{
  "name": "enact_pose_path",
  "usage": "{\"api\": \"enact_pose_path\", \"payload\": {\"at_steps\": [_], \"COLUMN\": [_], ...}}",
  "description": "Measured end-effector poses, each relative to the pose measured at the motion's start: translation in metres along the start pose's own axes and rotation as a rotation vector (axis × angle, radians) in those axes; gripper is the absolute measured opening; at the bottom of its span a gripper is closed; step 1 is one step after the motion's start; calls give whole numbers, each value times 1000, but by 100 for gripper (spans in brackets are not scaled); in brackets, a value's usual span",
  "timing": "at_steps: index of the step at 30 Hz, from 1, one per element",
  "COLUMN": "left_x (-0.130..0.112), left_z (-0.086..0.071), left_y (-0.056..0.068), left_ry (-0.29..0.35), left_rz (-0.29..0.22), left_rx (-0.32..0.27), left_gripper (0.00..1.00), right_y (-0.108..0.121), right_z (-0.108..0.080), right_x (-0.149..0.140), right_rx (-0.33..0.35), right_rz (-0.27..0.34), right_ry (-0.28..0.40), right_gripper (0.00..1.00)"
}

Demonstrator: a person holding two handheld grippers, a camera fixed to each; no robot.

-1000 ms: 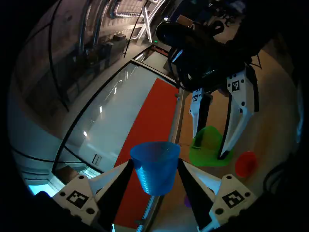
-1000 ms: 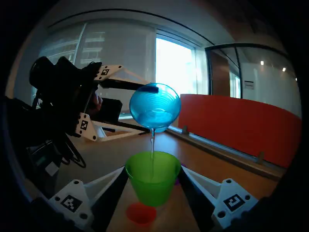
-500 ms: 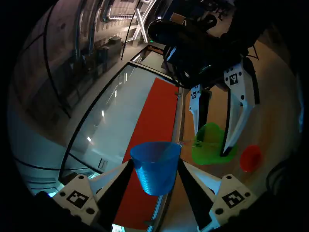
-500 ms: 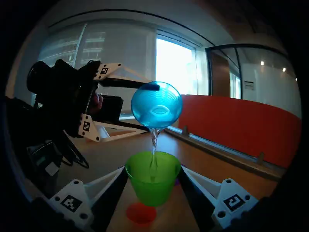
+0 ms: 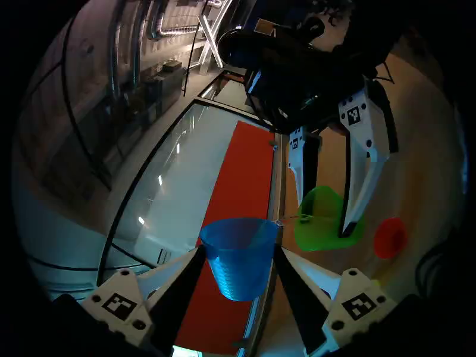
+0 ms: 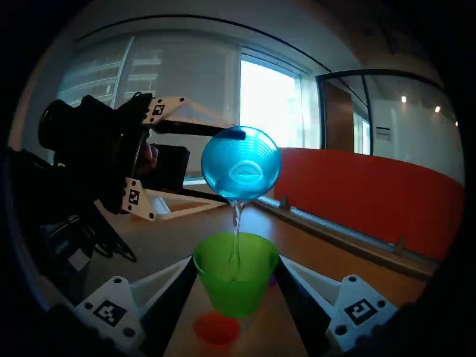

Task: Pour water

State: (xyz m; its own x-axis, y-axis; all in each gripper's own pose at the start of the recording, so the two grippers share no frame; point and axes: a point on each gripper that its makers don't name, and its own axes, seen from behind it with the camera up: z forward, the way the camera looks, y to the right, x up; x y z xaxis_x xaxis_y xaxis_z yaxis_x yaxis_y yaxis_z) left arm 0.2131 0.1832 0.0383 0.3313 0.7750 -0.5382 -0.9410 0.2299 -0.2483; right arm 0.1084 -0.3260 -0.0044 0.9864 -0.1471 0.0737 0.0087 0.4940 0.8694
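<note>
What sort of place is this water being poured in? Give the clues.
Probably an office: a long wooden desk, an orange divider panel along its far edge, big windows with blinds, and a glass-walled room.

Tilted blue cup (image 6: 240,162) pours a thin water stream (image 6: 235,220) into upright green cup (image 6: 235,279).

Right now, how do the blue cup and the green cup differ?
The blue cup is tipped on its side; the green cup stands upright below it. Water streams out of the blue cup into the green cup. The left gripper holds the blue cup, the right gripper the green cup. Both are tapered, translucent plastic cups.
</note>
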Motion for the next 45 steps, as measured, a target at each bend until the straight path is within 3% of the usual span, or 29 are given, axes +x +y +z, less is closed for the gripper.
{"api": "enact_pose_path", "payload": {"at_steps": [27, 45], "left_x": [8, 7], "left_z": [3, 4], "left_y": [-9, -1], "left_ry": [-3, -12], "left_rz": [116, 205], "left_rx": [31, 34], "left_gripper": [83, 83], "right_y": [0, 1], "right_z": [-3, -1], "right_x": [4, 6], "right_rx": [-5, -8], "right_rz": [-3, -3], "right_ry": [9, 13], "right_gripper": [91, 91]}}
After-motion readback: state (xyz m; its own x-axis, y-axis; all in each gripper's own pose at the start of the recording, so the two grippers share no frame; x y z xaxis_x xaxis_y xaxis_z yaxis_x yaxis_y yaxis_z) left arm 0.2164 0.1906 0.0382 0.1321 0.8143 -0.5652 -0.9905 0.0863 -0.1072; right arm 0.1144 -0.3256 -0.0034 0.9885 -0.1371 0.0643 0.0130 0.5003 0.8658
